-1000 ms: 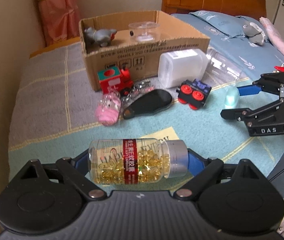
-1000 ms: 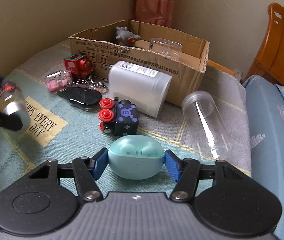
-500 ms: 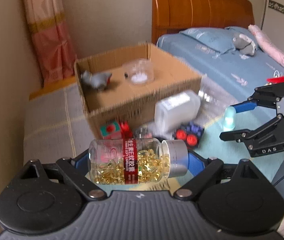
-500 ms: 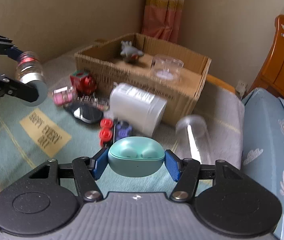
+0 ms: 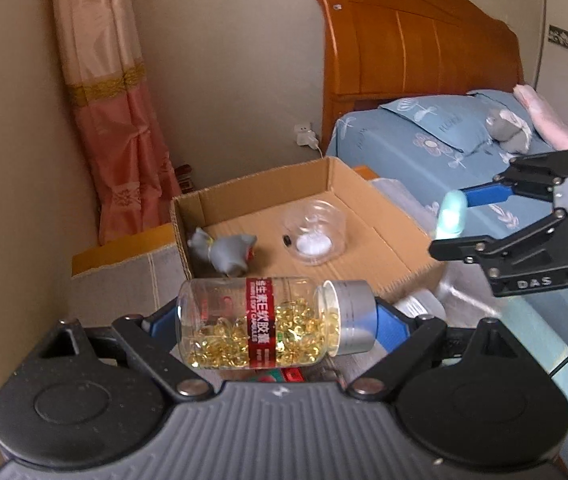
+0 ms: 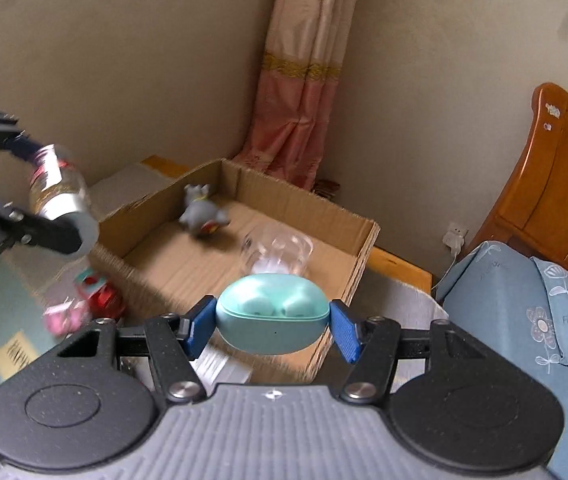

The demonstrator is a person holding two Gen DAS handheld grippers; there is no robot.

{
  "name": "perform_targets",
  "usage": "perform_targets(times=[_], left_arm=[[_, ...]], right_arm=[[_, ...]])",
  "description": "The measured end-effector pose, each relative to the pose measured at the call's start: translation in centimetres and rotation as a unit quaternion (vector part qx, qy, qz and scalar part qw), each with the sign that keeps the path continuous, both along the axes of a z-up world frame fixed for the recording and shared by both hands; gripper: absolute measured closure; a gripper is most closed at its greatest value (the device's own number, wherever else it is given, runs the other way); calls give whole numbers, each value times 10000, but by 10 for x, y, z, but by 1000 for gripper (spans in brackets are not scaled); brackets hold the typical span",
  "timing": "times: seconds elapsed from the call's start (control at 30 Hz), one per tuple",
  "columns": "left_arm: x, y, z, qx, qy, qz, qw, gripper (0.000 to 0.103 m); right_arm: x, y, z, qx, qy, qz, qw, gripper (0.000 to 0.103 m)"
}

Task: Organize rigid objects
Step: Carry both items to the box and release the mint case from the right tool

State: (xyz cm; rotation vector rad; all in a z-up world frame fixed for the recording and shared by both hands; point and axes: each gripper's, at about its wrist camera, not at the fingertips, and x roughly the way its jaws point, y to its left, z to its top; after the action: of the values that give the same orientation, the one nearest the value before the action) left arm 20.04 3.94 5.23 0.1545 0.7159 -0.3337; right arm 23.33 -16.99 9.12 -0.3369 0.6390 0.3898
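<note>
My left gripper [image 5: 275,320] is shut on a clear capsule bottle [image 5: 259,322] with a red label and silver cap, held sideways in the air before the open cardboard box [image 5: 384,236]. My right gripper [image 6: 269,320] is shut on a teal earbud case [image 6: 271,312], held above the box's near edge [image 6: 364,252]. The box holds a grey toy animal [image 5: 225,254] and a clear round jar [image 5: 315,227]. The right gripper also shows in the left wrist view [image 5: 454,220], and the left gripper with the bottle shows in the right wrist view [image 6: 57,200].
A red toy train [image 6: 99,292] and a pink toy [image 6: 61,316] lie on the blanket left of the box. A white container [image 5: 420,306] lies beside the box. A wooden headboard [image 5: 416,68], blue bedding [image 5: 436,136] and a curtain [image 5: 107,100] stand behind.
Both grippers have risen off the blanket with their objects and moved toward the box. The view now looks down into the box from above.
</note>
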Motion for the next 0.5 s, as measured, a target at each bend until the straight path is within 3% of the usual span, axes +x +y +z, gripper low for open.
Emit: perform_targets(times=[0.2, 0.4, 0.47, 0.5], left_arm=[[27, 2, -2, -31, 56, 159, 9999, 10], [40, -4, -6, -47, 146, 152, 9998, 10], [42, -7, -7, -28, 156, 128, 9998, 10], [44, -8, -8, -21, 161, 120, 9998, 10]], right_arm=[[44, 0, -15, 259, 457, -218, 9984, 37], [55, 3, -38, 278, 882, -299, 9953, 36], [52, 3, -38, 278, 786, -313, 9960, 24], [49, 2, -36, 275, 730, -375, 9962, 10]])
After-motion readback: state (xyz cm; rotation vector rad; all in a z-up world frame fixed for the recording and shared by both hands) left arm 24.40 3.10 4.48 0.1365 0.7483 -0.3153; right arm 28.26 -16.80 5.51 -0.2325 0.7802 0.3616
